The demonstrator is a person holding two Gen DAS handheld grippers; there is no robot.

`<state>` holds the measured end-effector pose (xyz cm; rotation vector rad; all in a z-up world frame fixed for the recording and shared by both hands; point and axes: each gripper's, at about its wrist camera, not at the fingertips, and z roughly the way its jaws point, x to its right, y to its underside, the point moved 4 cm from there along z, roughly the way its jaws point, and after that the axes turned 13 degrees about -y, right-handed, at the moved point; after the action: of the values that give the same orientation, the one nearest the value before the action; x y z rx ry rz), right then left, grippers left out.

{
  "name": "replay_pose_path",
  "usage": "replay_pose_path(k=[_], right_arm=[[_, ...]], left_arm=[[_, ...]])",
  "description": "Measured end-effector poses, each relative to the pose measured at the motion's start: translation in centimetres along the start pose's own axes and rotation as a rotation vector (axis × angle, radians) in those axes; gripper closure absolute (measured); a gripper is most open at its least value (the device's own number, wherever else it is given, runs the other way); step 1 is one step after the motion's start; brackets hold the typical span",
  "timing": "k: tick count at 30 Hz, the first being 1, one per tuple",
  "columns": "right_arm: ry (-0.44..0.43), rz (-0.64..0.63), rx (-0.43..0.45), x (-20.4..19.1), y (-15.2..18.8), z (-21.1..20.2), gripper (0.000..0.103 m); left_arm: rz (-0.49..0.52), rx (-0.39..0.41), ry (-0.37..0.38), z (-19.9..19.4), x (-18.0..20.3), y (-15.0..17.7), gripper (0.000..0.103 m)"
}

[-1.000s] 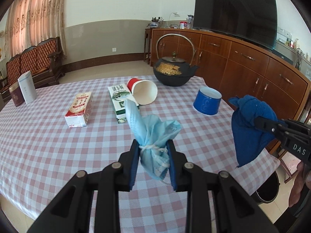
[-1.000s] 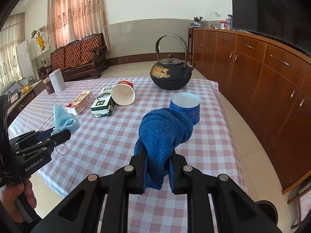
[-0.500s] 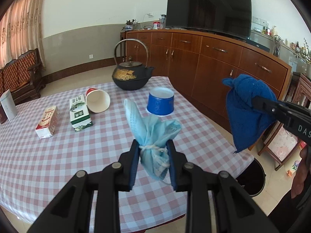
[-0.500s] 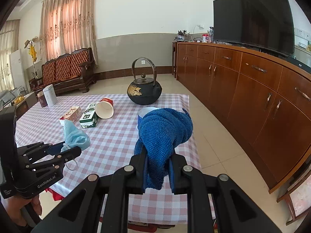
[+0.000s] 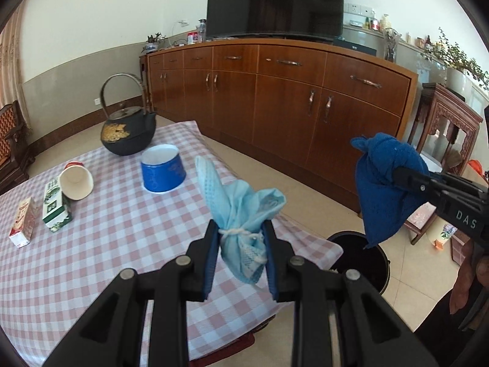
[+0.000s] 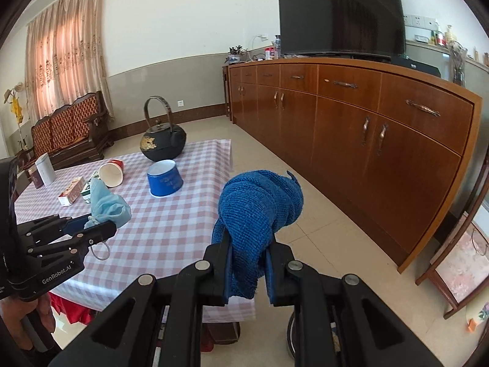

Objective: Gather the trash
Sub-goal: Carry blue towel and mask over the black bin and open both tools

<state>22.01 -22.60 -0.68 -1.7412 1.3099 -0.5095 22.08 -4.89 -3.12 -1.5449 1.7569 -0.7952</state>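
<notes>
One long wooden sideboard (image 6: 351,122) runs along the wall, with one dark television (image 6: 342,15) on it; the screen's upper edge is cut off in my left view. One tabletop (image 5: 107,244) under a pink checked cloth sits below me, its near corner hidden behind my own jaws. One black bin (image 5: 360,260) stands on the floor beside that corner; only part of its rim shows past my left gripper (image 5: 241,250), and in my right view it is nearly all hidden.

On the tabletop I count one black iron kettle (image 5: 128,134), one blue tub (image 5: 163,172), one paper cup (image 5: 76,183) lying on its side, and two small cartons (image 5: 56,208), whose print is too small to read. Two more containers at the far edge in my right view are hard to make out.

My left jaws pinch one light blue face mask (image 5: 241,214), held above the tabletop's corner. My right gripper (image 6: 247,263) pinches one dark blue cloth (image 6: 259,208), held in the air off the tabletop's edge, over the floor.
</notes>
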Motion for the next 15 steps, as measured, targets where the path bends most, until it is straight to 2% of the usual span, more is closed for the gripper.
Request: replay_pose_path(k=[15], right_arm=[[0.149,0.105,-0.025,9.6,3.9,-4.2,0.085]], left_arm=[[0.106,-0.038,0.15,2.2,10.0,-0.3,0.074]])
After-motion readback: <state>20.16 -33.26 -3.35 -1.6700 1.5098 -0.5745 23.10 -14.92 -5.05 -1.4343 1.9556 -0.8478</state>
